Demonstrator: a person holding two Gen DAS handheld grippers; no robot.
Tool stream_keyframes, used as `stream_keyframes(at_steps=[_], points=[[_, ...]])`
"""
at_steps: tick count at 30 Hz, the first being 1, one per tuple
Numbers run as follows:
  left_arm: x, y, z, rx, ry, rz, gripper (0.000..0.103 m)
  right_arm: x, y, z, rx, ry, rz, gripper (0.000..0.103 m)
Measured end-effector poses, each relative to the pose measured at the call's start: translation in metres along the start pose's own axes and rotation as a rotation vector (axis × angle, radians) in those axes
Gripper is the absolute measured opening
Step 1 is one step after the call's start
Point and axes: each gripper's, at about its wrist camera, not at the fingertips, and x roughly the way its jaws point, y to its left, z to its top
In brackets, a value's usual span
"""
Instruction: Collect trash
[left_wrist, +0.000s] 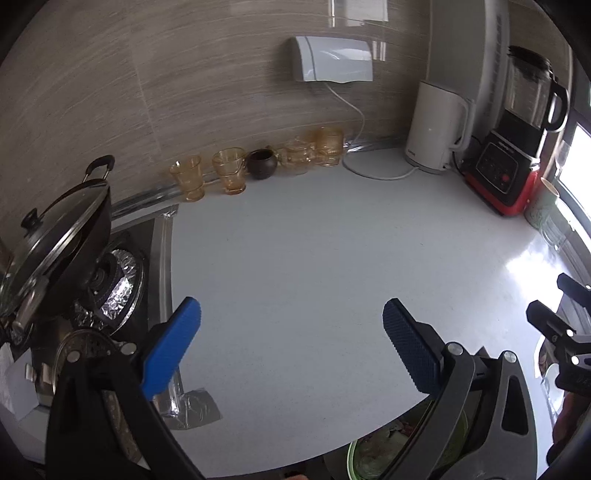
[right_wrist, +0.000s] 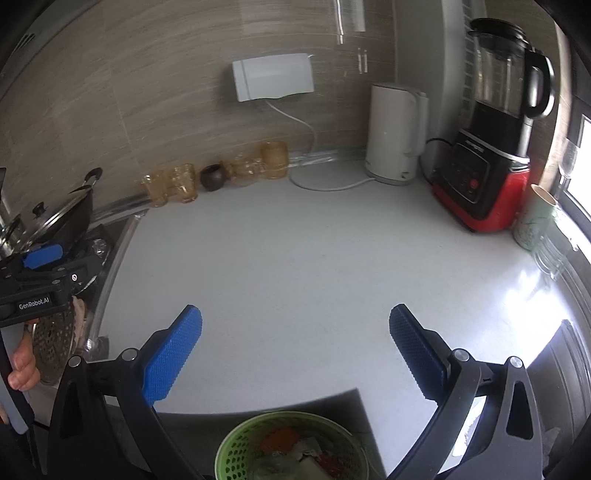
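Left wrist view: my left tongs (left_wrist: 291, 332) hang over the white desk (left_wrist: 314, 258) with the blue pads spread wide and nothing between them. At four o'clock from them, at the frame's edge, I catch the black tips of my right tongs (left_wrist: 546, 314). Down at six o'clock the green basket (left_wrist: 354, 456) peeks out below the desk's front edge, with trash inside it. At nine o'clock sits the wok (left_wrist: 74, 221) under its glass lid, with foil round the burner below it. Up at twelve o'clock, amber glasses (left_wrist: 229, 173) and a small dark pot (left_wrist: 261, 164) line the wall.

Right wrist view: my right tongs (right_wrist: 295, 350) are gaping too, pads well apart, empty above the bare desk. The basket (right_wrist: 240, 450) lies at six o'clock beneath them, scraps of trash (right_wrist: 295, 450) heaped in it. At nine o'clock my left hand (right_wrist: 24, 363) grips the other tool. At one o'clock stand the white kettle (right_wrist: 395, 133) and the red-and-black blender (right_wrist: 487, 155).
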Motion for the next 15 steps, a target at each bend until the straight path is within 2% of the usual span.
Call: stream_keyframes(at_steps=[8, 15], points=[[-0.007, -0.005, 0.005, -0.024, -0.023, -0.003, 0.095, 0.005, 0.004, 0.013, 0.031, -0.005, 0.021, 0.101], [-0.025, -0.016, 0.026, -0.014, -0.101, -0.01, 0.095, -0.012, -0.007, 0.032, 0.068, -0.057, -0.001, 0.101]])
